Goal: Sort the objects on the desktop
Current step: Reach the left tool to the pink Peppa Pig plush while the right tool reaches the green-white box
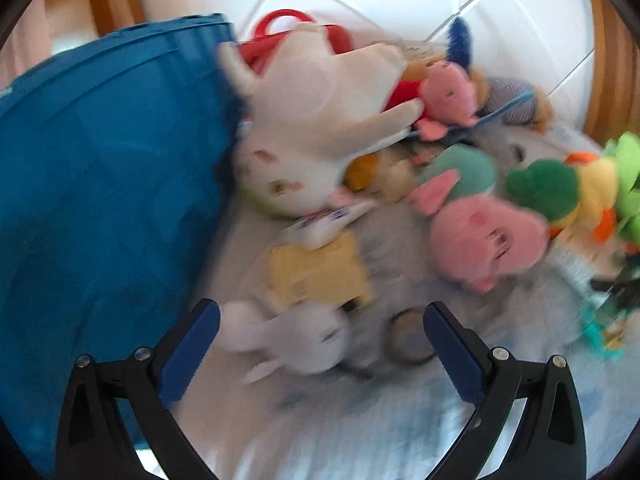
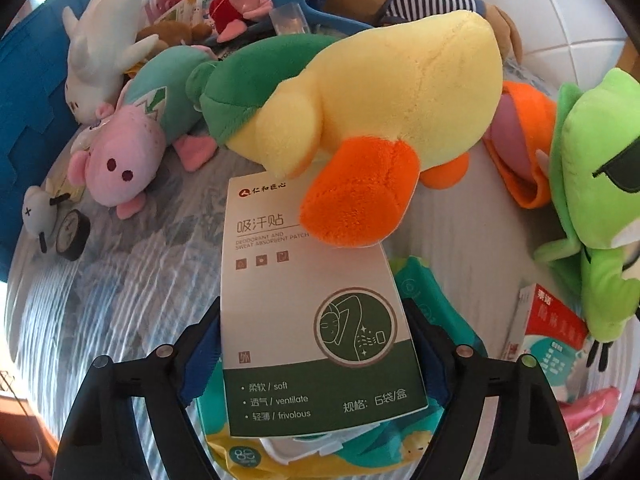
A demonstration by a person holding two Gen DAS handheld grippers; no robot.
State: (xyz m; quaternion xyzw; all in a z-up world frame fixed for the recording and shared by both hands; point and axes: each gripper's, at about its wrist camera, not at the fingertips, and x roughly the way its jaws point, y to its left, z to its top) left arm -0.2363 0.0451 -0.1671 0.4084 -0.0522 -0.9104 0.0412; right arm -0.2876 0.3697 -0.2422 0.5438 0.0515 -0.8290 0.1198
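Duck plush overlapping white-and-green box

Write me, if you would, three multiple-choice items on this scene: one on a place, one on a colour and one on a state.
1. What lies on the far end of the white-and-green box?
A. the yellow duck's orange foot
B. the green frog
C. the small clock

2. What colour is the big bin?
A. red
B. blue
C. black

3. How is the left hand-held gripper?
A. shut on a pink plush
B. shut on a yellow box
C. open

Key: 1 A, the foot overlaps the box's far edge; 2 B, its wall is plainly blue; 3 C, its pads stand wide apart.
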